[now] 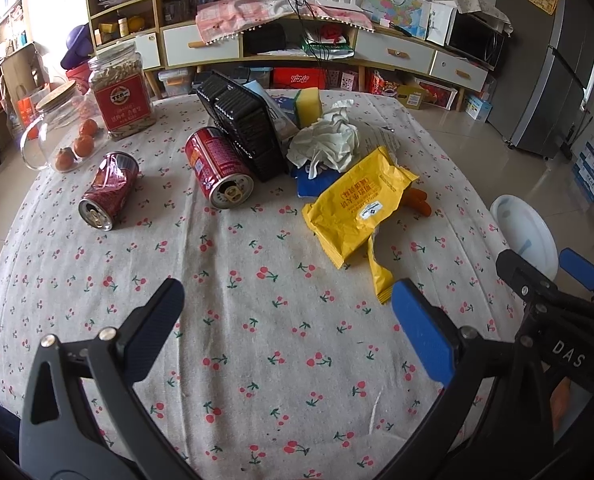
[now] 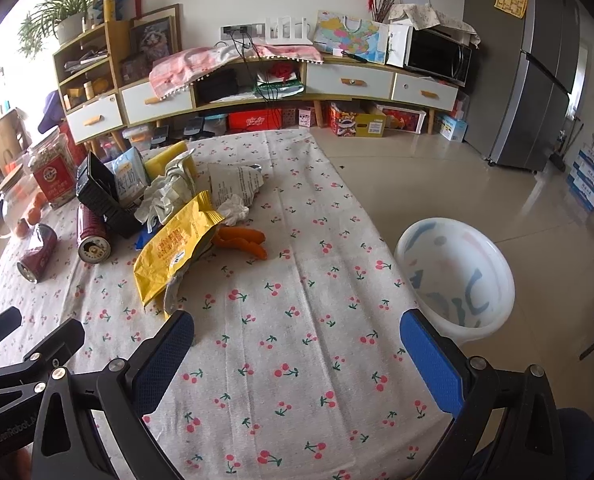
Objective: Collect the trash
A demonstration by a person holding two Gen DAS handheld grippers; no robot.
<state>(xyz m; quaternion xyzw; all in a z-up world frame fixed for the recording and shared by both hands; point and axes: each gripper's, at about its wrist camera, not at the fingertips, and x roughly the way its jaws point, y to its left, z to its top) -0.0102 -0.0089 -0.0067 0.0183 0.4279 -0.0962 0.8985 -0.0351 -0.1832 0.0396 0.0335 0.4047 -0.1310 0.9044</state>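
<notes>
Your yellow wrapper (image 1: pixel 357 204) half covers the orange bits (image 2: pixel 243 240), hard to identify. Both left tongs (image 1: pixel 287 328) and right tongs (image 2: pixel 297 344) gape wide, empty, trash pile well ahead on the tabletop (image 1: pixel 257 320).

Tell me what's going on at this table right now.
A person holds two open grippers, the left gripper and right gripper, above a cherry-print tablecloth; neither holds anything. Trash lies ahead untouched: two red cans, a yellow wrapper, crumpled paper and a black tray. A white bin stands on the floor by the table.
</notes>
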